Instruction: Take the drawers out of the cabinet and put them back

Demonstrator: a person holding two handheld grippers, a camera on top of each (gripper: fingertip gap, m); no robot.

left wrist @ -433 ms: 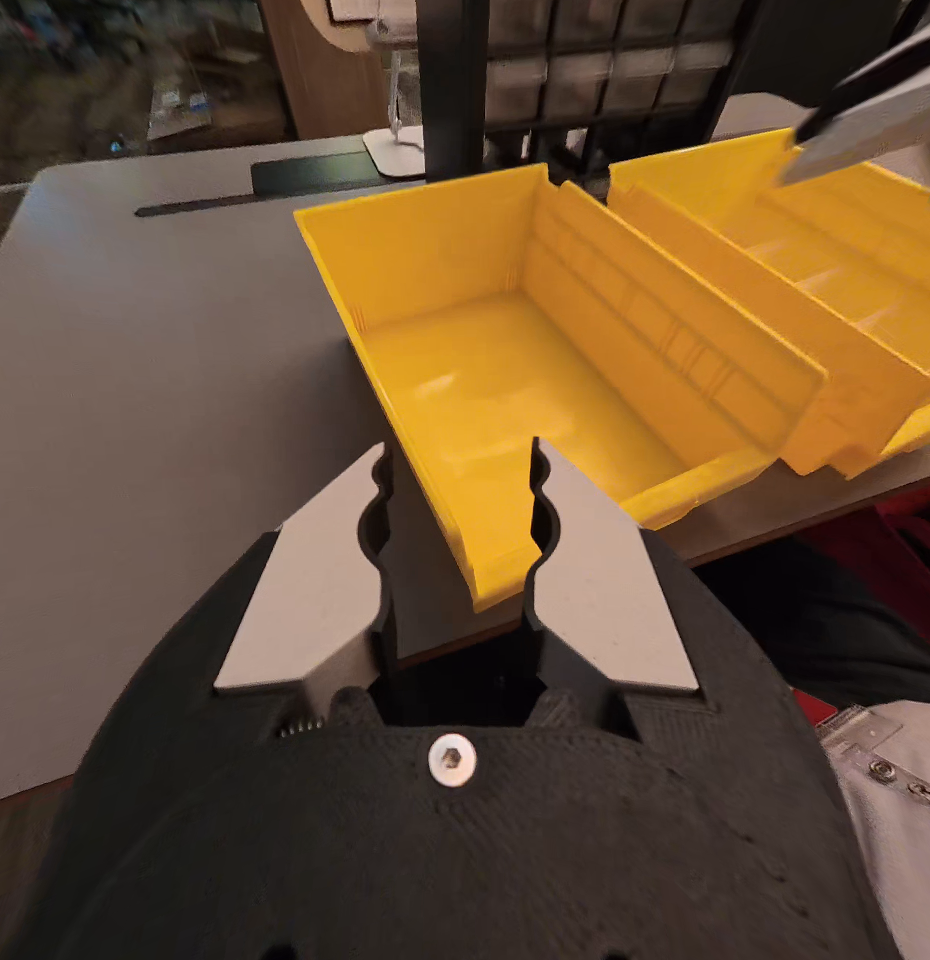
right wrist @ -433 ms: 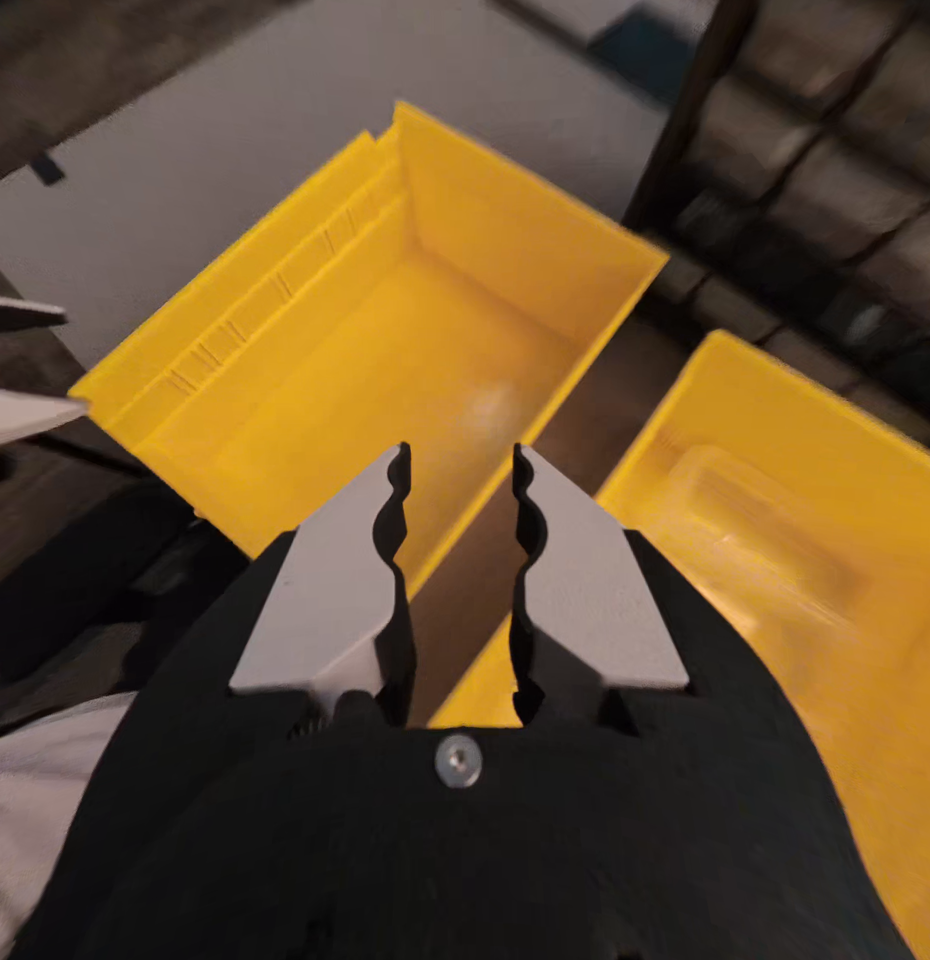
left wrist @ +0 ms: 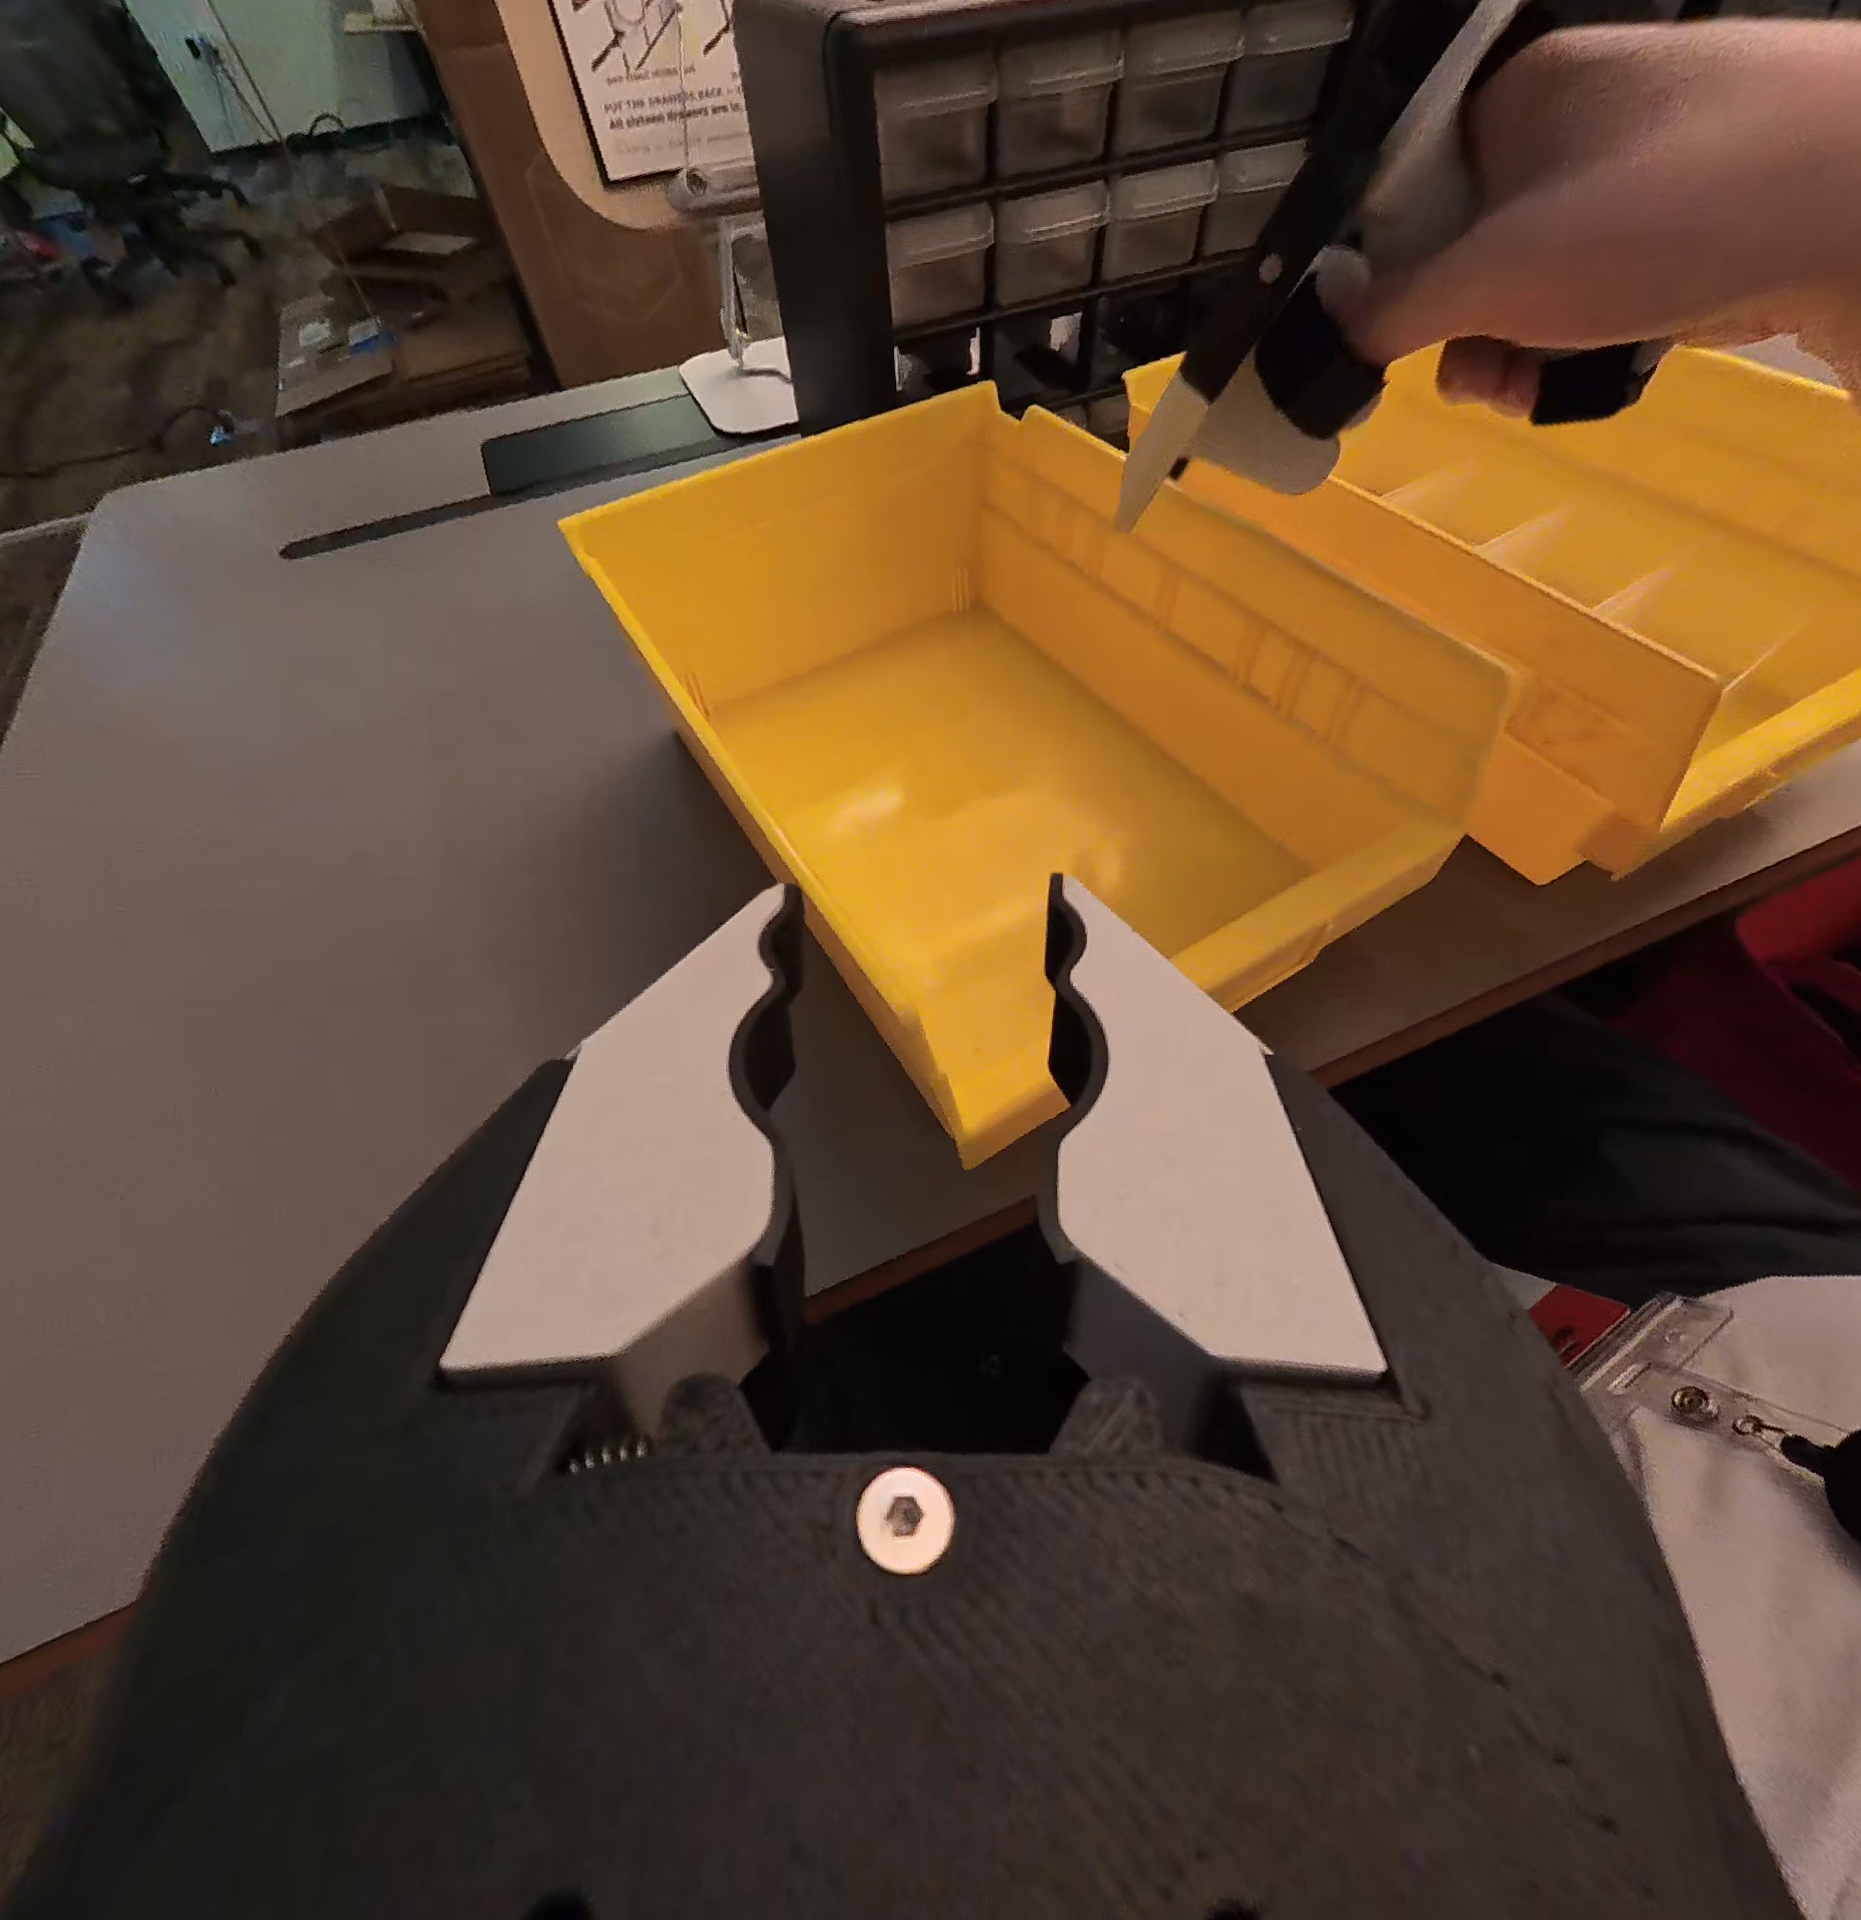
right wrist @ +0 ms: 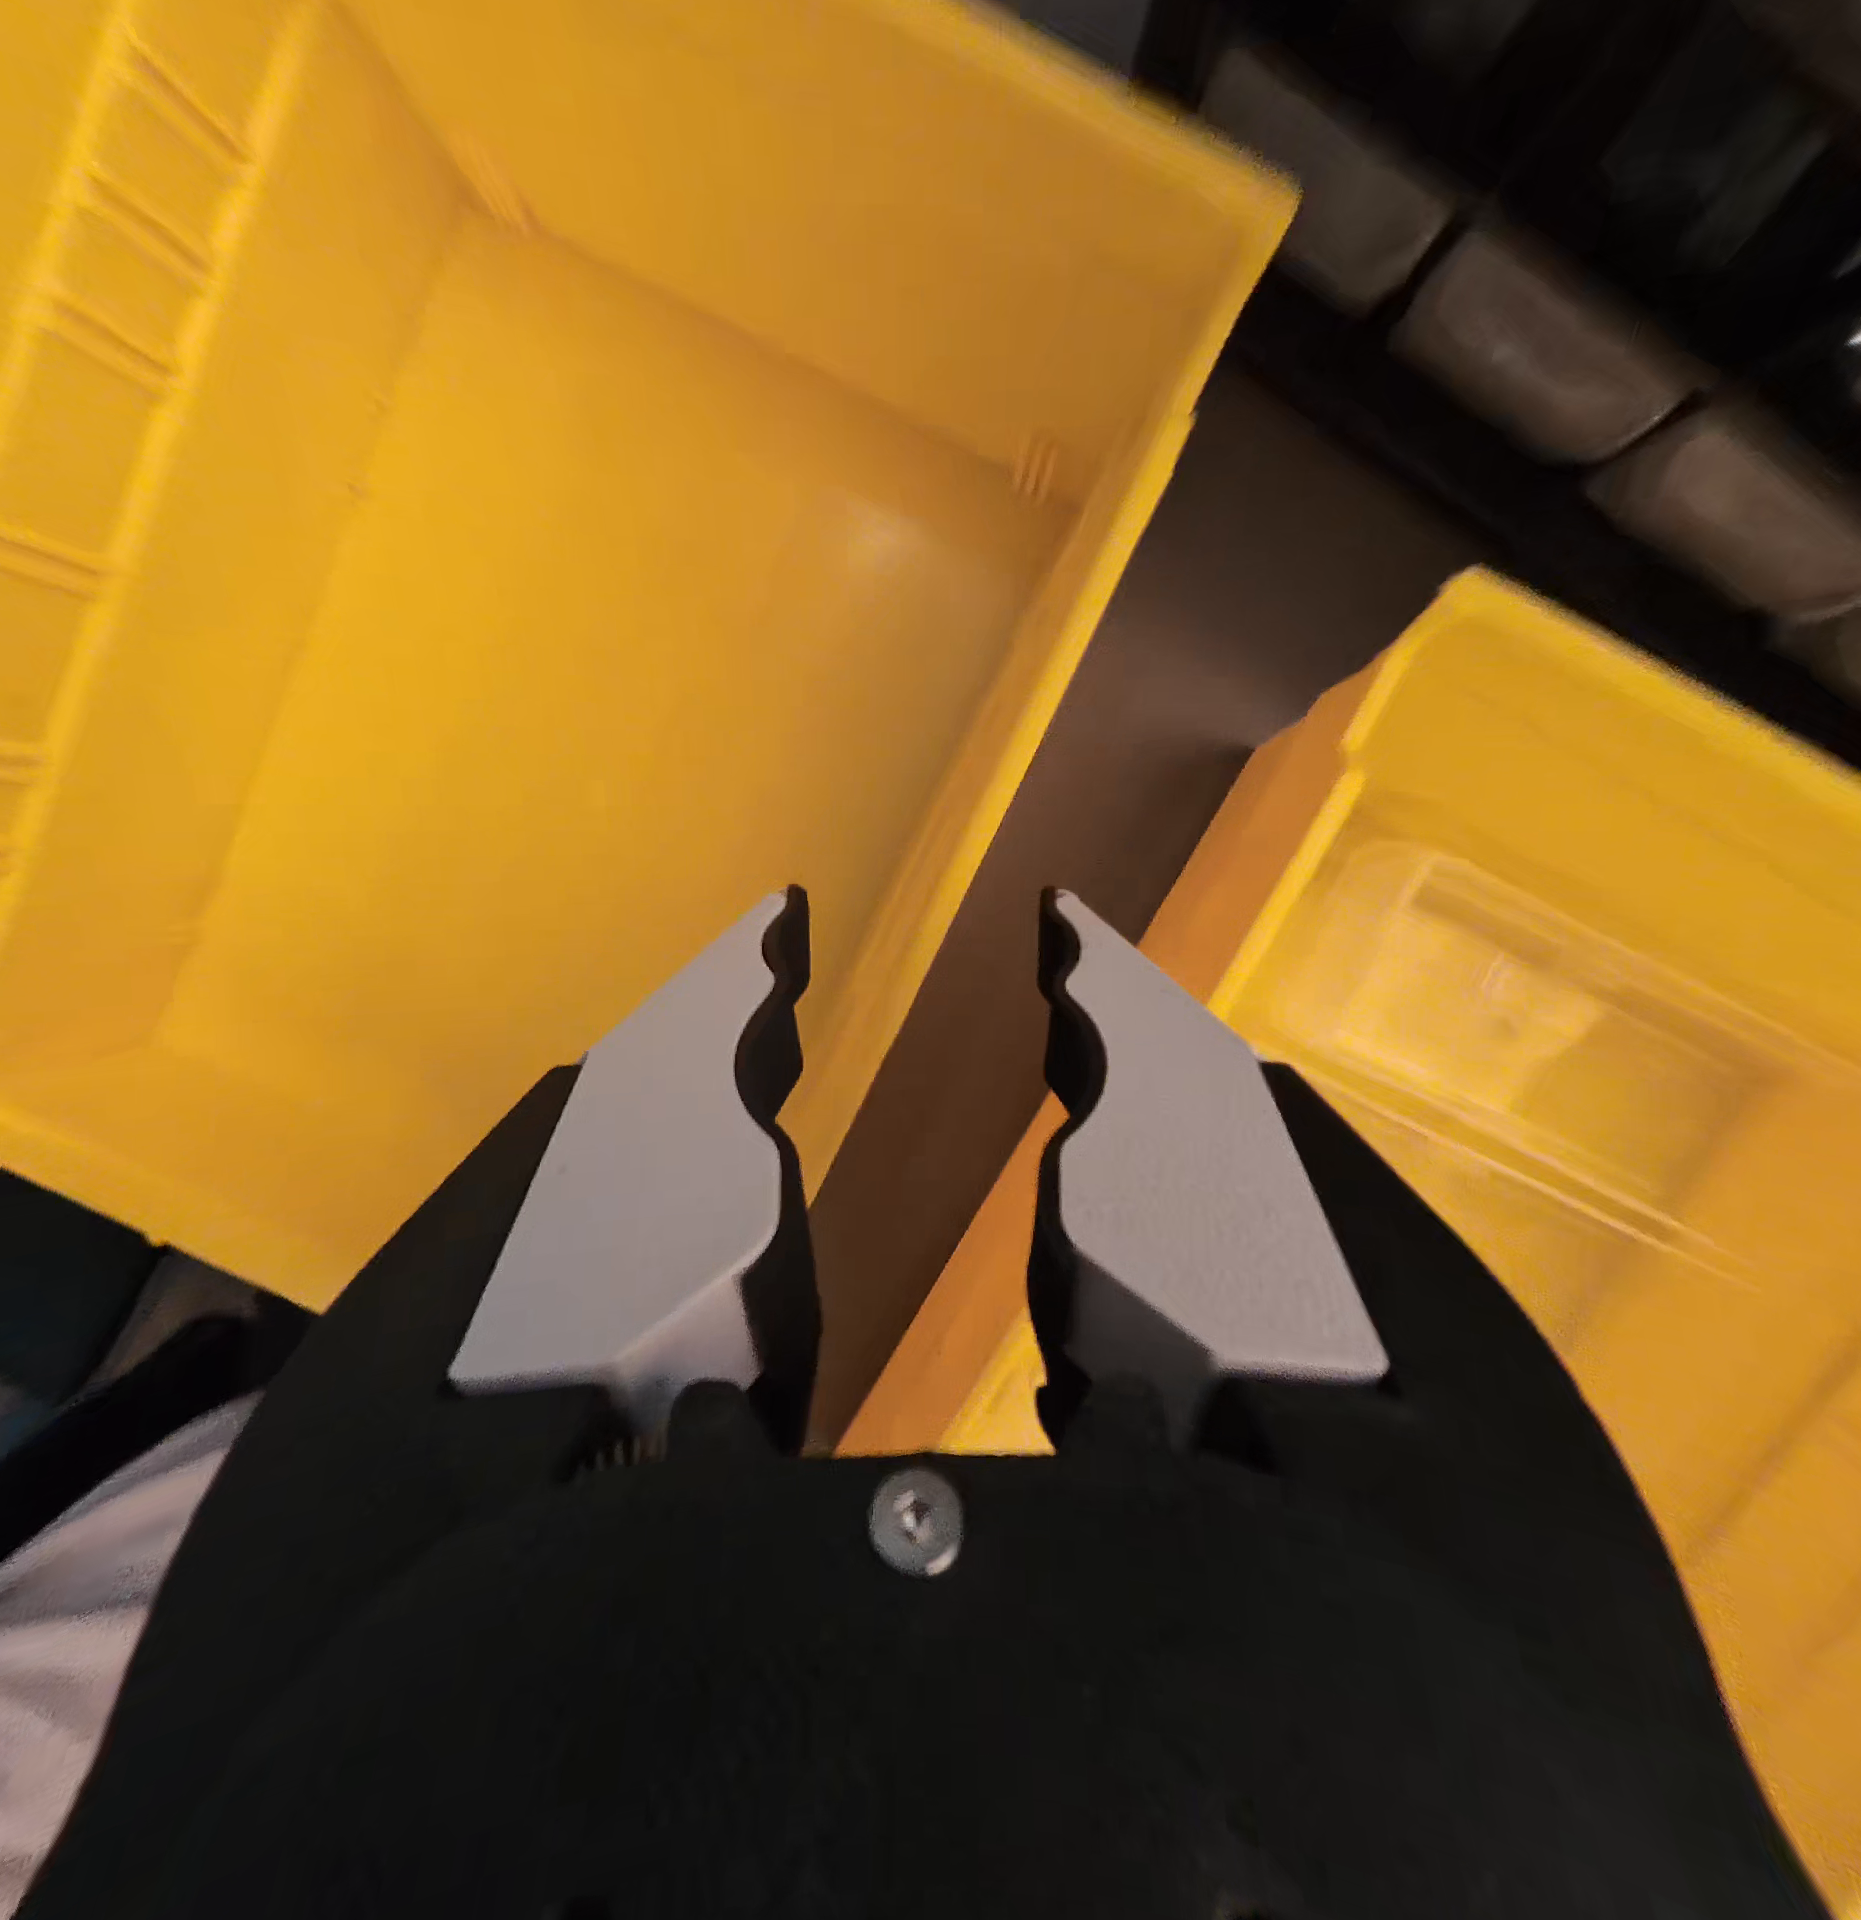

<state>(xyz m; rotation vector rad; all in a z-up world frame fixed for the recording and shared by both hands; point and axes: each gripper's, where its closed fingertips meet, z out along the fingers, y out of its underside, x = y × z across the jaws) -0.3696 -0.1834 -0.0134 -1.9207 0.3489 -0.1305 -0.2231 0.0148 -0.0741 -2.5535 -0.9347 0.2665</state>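
On the bench: two yellow bins sit side by side on the grey bench, the left bin empty, the right bin just beside it at the bench's near edge.
Cabinet: the black cabinet stands behind the bins, its small clear drawers filling the upper rows, while lower slots look dark and open.
Drawer: a clear drawer lies in the right bin, blurred but there.
Left claw: the left claw is spread, empty, its tips straddling the left bin's near corner without clamping.
Right claw: the right claw hangs spread and empty over the strip of bench between the bins, a hand tipping it downward.
Step, as I read it: reaching for a drawer to refit.
Doing it well: swing right over the clear drawer, drop straight down, pinch one wall squarely.
Watch for: thin clear plastic may slip or twist, so grip low and lift level.
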